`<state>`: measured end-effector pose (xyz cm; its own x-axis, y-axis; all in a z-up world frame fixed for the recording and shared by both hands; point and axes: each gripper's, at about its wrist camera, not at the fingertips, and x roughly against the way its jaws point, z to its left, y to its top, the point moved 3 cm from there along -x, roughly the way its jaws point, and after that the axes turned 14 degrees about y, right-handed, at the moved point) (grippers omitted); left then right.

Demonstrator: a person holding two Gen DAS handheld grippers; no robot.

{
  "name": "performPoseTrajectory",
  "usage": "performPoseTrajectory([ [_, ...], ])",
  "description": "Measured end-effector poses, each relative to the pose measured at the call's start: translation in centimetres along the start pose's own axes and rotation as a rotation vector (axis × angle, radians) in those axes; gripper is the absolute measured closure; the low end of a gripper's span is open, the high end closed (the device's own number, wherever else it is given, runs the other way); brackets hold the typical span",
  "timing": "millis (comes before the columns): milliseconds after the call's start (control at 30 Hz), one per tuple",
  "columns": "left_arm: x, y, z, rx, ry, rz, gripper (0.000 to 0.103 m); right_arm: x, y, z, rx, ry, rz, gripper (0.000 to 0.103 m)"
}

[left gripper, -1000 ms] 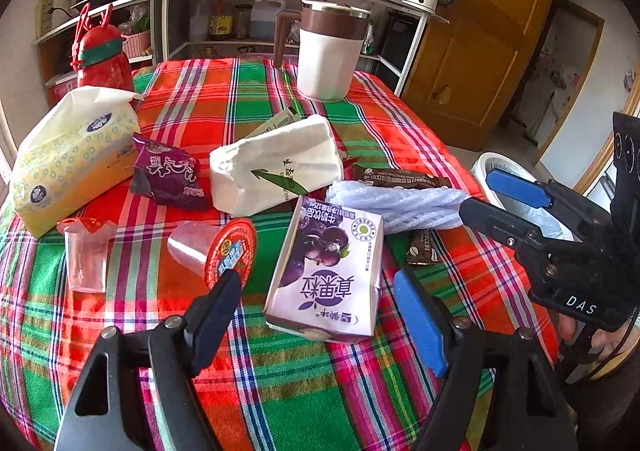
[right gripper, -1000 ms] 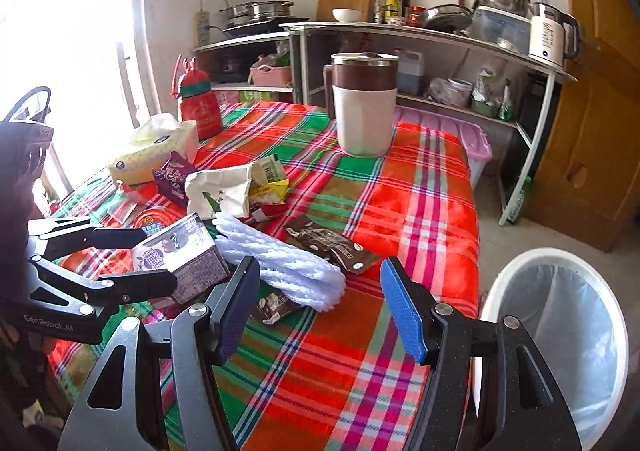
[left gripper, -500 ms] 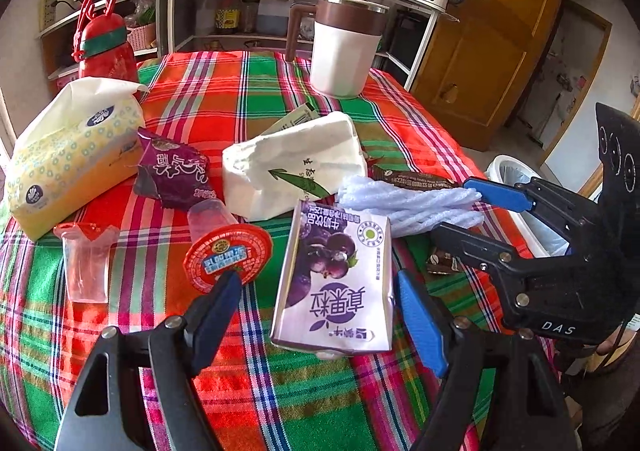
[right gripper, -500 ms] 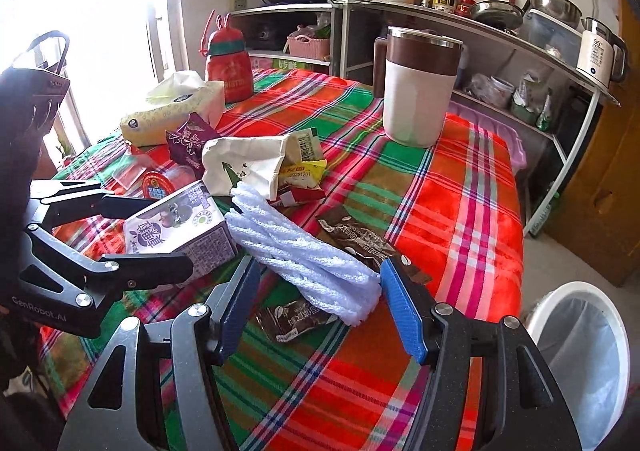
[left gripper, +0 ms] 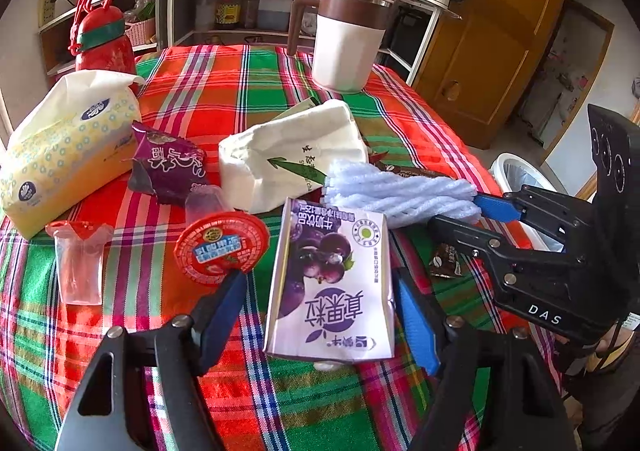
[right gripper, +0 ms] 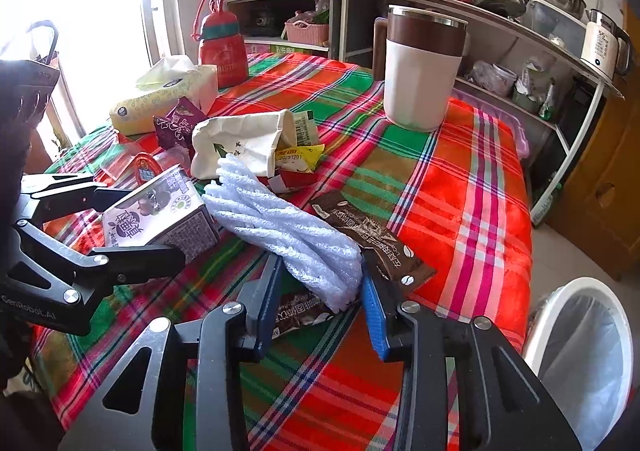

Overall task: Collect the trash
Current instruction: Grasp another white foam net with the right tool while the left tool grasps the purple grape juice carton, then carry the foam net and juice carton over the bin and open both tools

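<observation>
A purple milk carton (left gripper: 332,283) lies on the plaid tablecloth (left gripper: 240,99), between the open fingers of my left gripper (left gripper: 320,315); it also shows in the right wrist view (right gripper: 160,215). My right gripper (right gripper: 320,295) has closed in around the near end of a pale blue foam net (right gripper: 288,235), its pads at the net's sides; the same net shows in the left wrist view (left gripper: 400,191). Brown coffee sachets (right gripper: 372,239) lie beside and under the net. A red-lidded jelly cup (left gripper: 220,243), a purple wrapper (left gripper: 172,167) and a white paper bag (left gripper: 292,151) lie nearby.
A white-lined trash bin (right gripper: 580,351) stands on the floor to the right of the table. A tissue pack (left gripper: 64,147), a red bottle (left gripper: 104,39), a clear cup (left gripper: 78,263) and a large white-and-brown mug (left gripper: 348,43) stand on the table. Kitchen shelves are behind.
Both grippers moved forward over the table. The right gripper's fingers narrowed from wide open onto the foam net's end. The left gripper came up around the milk carton.
</observation>
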<state>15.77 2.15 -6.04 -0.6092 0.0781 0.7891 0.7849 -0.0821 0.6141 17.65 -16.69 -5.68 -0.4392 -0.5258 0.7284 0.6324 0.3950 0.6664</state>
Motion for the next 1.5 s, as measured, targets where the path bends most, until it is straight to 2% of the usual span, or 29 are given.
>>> performPoseTrajectory([
  [133, 0.2, -0.1, -0.2, -0.001, -0.005, -0.004, 0.042, 0.3, -0.1, 0.0, -0.020, 0.014, -0.012, 0.077],
  [267, 0.5, -0.3, -0.3, 0.000, -0.006, -0.014, 0.043, 1.0, -0.4, 0.2, -0.032, 0.025, -0.030, 0.082],
  [533, 1.7, -0.4, -0.9, 0.003, -0.024, -0.041, 0.043, 2.8, -1.0, 0.3, -0.075, 0.027, -0.082, 0.084],
  [900, 3.4, 0.7, -3.4, -0.024, -0.043, -0.081, 0.043, 6.7, -2.6, -0.4, -0.167, -0.029, -0.175, 0.084],
  [1200, 4.3, 2.2, -7.5, -0.080, -0.096, -0.110, 0.043, 11.0, -4.7, -2.8, -0.246, -0.116, -0.241, 0.084],
  [1500, 4.7, 3.8, -14.5, -0.171, -0.186, -0.127, 0.043, 15.3, -7.4, -6.5, -0.338, -0.227, -0.284, 0.084],
])
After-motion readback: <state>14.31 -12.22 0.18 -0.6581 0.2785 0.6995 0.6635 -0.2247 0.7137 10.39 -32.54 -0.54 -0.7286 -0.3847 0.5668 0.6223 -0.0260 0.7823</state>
